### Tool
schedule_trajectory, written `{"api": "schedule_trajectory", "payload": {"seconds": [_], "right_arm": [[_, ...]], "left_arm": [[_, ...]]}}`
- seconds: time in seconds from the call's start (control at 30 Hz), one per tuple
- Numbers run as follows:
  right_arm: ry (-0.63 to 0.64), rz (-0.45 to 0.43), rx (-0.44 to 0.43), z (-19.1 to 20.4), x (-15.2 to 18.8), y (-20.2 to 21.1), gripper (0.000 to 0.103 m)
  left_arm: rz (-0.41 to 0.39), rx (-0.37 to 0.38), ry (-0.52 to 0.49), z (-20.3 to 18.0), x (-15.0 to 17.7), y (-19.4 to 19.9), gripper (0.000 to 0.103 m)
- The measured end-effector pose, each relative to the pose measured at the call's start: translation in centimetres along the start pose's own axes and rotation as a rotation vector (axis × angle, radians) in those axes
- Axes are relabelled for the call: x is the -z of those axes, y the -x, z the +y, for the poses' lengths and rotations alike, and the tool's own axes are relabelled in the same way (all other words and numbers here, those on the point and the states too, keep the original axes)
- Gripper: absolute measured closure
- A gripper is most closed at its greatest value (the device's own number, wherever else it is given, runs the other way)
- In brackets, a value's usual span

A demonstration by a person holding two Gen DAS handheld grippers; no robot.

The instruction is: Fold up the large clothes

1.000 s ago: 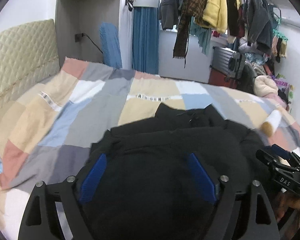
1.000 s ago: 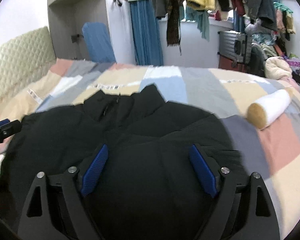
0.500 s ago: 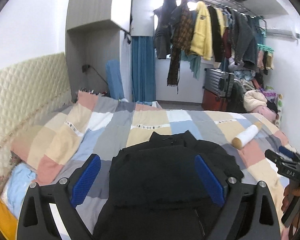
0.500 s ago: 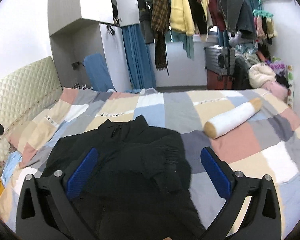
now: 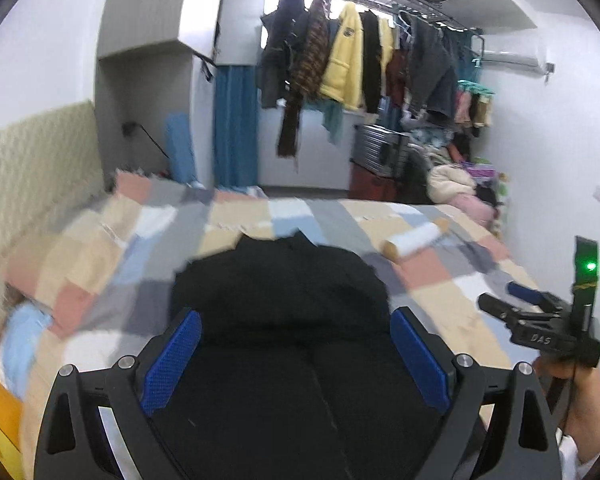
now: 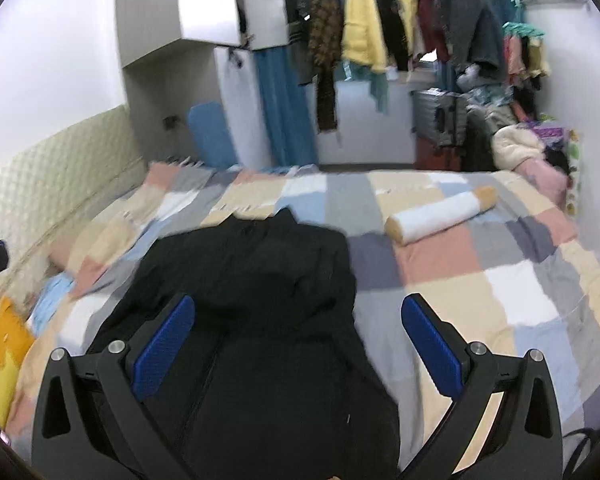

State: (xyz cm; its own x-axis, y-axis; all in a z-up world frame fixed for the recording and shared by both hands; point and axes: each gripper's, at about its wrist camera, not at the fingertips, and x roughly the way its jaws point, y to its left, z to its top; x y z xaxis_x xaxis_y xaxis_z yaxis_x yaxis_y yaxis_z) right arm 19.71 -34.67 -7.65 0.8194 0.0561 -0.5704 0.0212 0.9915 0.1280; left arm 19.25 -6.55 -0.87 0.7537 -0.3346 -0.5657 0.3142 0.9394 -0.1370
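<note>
Black jacket (image 6: pixel 252 320) is lying flat on the patchwork quilt (image 6: pixel 480 264), collar pointing toward the far edge of the bed, sides already tucked in so it reads as a long narrow strip running back toward the person. Both grippers are up off it with nothing in them: left gripper (image 5: pixel 296 356) has its jaws spread wide over the near part of the jacket, and the right gripper (image 6: pixel 296 344) is just as wide, its left pad over the cloth and its right pad over bare quilt. My read is that the side folds are done and what's left is the lengthwise fold, hem up to collar or the reverse. To do that well I'd come down on the two corners of one end at the same moment, bite through all the layers and not just the top one, otherwise the tucked sleeves slide out as soon as it's lifted. Keep both hands level and carry the edge over in one go, then lay it down square with the other end before letting go. The fabric looks thick and a bit puffy, so a shallow pinch probably slips. The white bolster (image 6: pixel 436 216) is lying well to the right of the jacket, so it shouldn't get in the way.
</note>
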Motion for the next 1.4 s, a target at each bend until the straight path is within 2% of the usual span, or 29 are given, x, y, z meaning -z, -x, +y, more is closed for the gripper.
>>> {"api": "schedule_trajectory", "payload": {"seconds": [0.17, 0.23, 0.37, 0.57, 0.7, 0.83, 1.03, 1.17, 1.27, 1.4], "right_arm": [[-0.086, 0.129, -0.107, -2.4, 4.6, 0.9, 0.000], [-0.137, 0.175, -0.135, -3.7, 6.2, 0.7, 0.000], [-0.296, 0.292, -0.166, -7.4, 9.6, -0.9, 0.000], [-0.430, 0.418, -0.162, -11.2, 13.8, -4.5, 0.000], [-0.588, 0.505, -0.190, -13.4, 16.1, -6.9, 0.000], [-0.605, 0.569, -0.180, -13.5, 17.0, -9.0, 0.000], [-0.684, 0.625, -0.107, -14.9, 19.1, -10.6, 0.000], [-0.713, 0.688, -0.090, -15.1, 20.4, -11.5, 0.000], [-0.715, 0.733, -0.199, -13.8, 20.8, -12.5, 0.000], [-0.666, 0.690, -0.320, -12.1, 19.8, -11.8, 0.000]], "left_arm": [[0.112, 0.083, 0.059, 2.2, 4.6, -1.0, 0.007], [0.188, 0.132, 0.114, 4.2, 6.6, -2.1, 0.007], [0.296, 0.174, 0.244, 8.9, 10.2, -4.2, 0.007], [0.385, 0.118, 0.400, 15.9, 14.8, -6.3, 0.007], [0.454, 0.065, 0.504, 20.3, 17.6, -7.2, 0.007], [0.516, 0.036, 0.606, 23.5, 19.9, -7.8, 0.007], [0.566, -0.025, 0.733, 25.8, 22.0, -8.4, 0.007], [0.616, -0.016, 0.774, 26.2, 23.1, -9.9, 0.007], [0.652, 0.033, 0.804, 26.3, 23.8, -10.9, 0.007], [0.642, 0.146, 0.803, 25.6, 23.7, -11.3, 0.007]]}}
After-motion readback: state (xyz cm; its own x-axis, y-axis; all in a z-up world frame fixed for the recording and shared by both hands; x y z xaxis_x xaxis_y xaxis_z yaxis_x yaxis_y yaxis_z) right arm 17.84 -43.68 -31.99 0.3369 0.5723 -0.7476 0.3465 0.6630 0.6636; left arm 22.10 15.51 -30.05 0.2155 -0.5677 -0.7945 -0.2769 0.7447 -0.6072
